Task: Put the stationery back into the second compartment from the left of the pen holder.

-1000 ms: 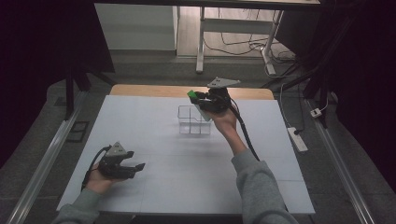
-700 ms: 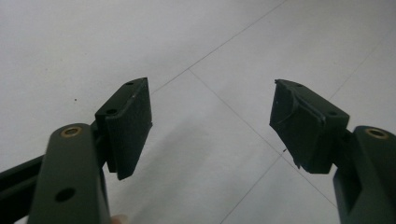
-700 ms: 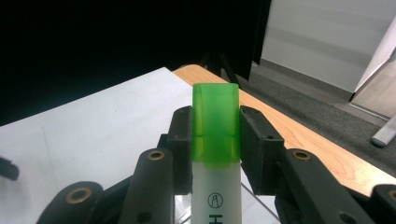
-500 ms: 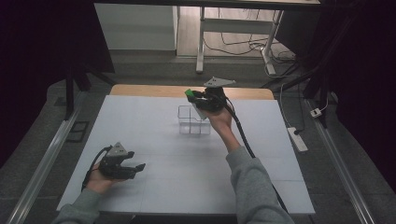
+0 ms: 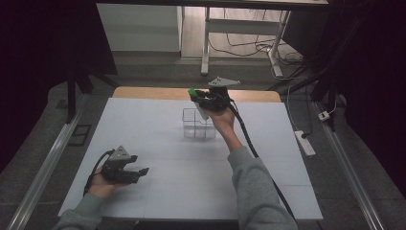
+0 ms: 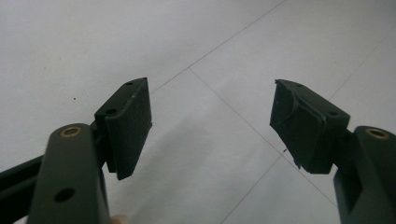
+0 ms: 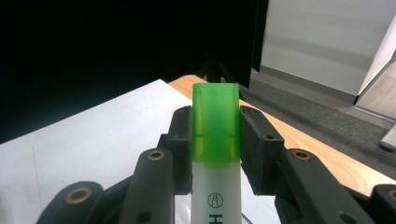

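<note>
A white highlighter [image 7: 219, 196] with a green cap [image 7: 215, 123] is clamped between the two black pads of my right gripper [image 7: 215, 144]. In the high view that right gripper [image 5: 201, 98] hangs above the far edge of a clear plastic box [image 5: 197, 125], with the green cap [image 5: 192, 91] pointing left. My left gripper [image 5: 136, 170] rests low over the near left of the white table [image 5: 158, 191]. Its jaws stand wide apart in the left gripper view [image 6: 210, 126], with bare table surface between them.
A wooden strip [image 5: 153, 92] runs along the table's far edge. Beyond it stand a white desk frame [image 5: 206, 43] and cables on the floor. A power strip [image 5: 305, 143] lies on the floor at the right. Dark curtains close off both sides.
My right gripper with the highlighter has drifted a little to the left and down over the clear box. The left gripper has stayed where it was.
</note>
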`<state>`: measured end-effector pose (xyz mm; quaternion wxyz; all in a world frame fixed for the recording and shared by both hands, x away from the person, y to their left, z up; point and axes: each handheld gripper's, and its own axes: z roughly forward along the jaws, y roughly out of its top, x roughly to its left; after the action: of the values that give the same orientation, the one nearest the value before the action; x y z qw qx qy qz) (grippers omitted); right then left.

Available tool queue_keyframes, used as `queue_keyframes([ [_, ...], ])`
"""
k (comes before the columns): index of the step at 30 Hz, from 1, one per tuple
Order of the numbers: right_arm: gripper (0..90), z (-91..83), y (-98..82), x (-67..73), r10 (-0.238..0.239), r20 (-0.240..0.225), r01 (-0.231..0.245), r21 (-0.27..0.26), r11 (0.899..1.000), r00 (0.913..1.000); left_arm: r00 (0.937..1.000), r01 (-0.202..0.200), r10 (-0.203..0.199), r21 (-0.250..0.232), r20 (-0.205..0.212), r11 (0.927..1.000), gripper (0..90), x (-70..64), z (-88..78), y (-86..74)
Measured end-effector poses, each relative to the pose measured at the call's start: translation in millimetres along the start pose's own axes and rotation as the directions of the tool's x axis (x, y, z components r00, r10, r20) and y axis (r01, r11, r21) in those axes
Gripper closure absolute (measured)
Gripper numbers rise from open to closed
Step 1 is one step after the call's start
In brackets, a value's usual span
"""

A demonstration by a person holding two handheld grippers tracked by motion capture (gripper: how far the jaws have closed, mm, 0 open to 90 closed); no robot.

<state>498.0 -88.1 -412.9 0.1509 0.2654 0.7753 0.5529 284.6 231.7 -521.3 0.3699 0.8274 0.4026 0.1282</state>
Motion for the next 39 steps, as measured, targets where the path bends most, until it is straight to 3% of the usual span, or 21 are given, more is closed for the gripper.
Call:
queue_keyframes([
  [13, 65.2, 15.3, -5.1, 0.7, 0.014, 0.004, -0.014, -0.013, 1.000, 0.9999, 1.0000, 0.004, -0.004, 0.000, 0.001, 1.0000, 29.3, 0.8, -0.1, -0.7],
  [16, 55.7, 15.6, -6.9, -0.2, 0.028, 0.021, -0.028, -0.007, 1.000, 0.9994, 1.0000, 0.002, -0.002, 0.001, 0.000, 1.0000, 29.3, 1.6, -0.3, -0.8],
  [21, 53.7, 12.2, -5.4, 0.0, 0.016, 0.033, -0.017, 0.021, 1.000, 0.9993, 1.0000, 0.002, -0.002, 0.002, -0.001, 1.0000, 29.3, 1.2, 0.0, -0.9],
  [30, 48.3, 7.8, -6.1, 2.6, -0.005, 0.007, 0.004, 0.082, 0.997, 1.0000, 1.0000, -0.001, 0.001, 0.005, -0.003, 1.0000, 29.1, 0.7, 0.4, -0.8],
  [39, 46.9, -3.3, -7.4, 8.2, -0.006, -0.032, 0.008, 0.088, 0.996, 0.9995, 1.0000, -0.001, 0.001, -0.005, -0.003, 1.0000, 29.1, 0.5, -1.1, -0.2],
])
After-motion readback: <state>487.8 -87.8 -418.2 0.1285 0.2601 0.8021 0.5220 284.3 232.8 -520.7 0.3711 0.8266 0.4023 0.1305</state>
